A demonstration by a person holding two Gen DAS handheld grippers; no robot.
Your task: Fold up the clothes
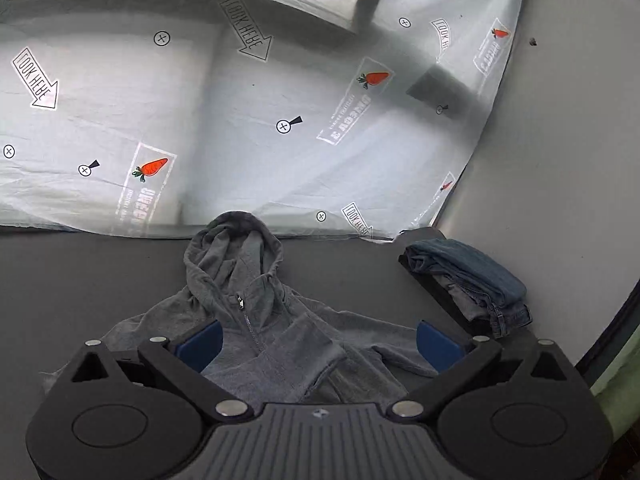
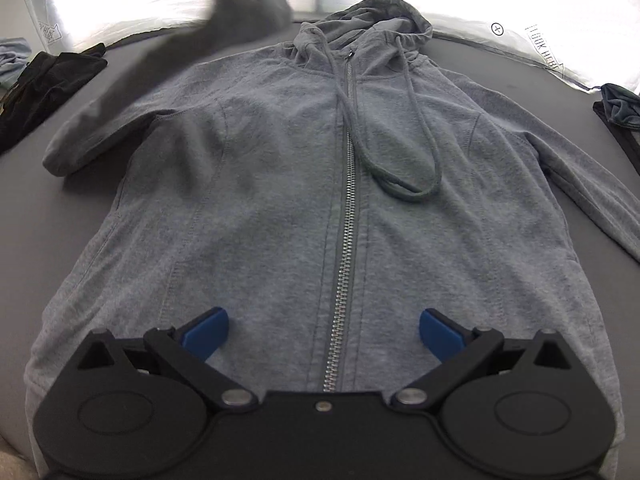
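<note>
The grey hoodie (image 2: 280, 200) lies flat, zipped, front up on the grey table (image 2: 24, 208); black clothes (image 2: 44, 84) sit at its left; the left gripper (image 1: 318, 342) and right gripper (image 2: 324, 330) hover over it, jaws wide, holding nothing; folded jeans (image 1: 476, 276) rest right.

A flat dark grey work surface (image 1: 100, 280) filled the foreground. Behind it hung a thin, pale printed sheet (image 1: 248, 92), backlit so that daylight glowed through it. The sheet bore black arrows reading "LOOK HERE" (image 1: 36, 80), orange carrots (image 1: 154, 167) and small circled crosses (image 1: 161, 38). Darker shadow bands crossed the fabric. To its right stood a plain light grey wall (image 1: 560, 160).
</note>
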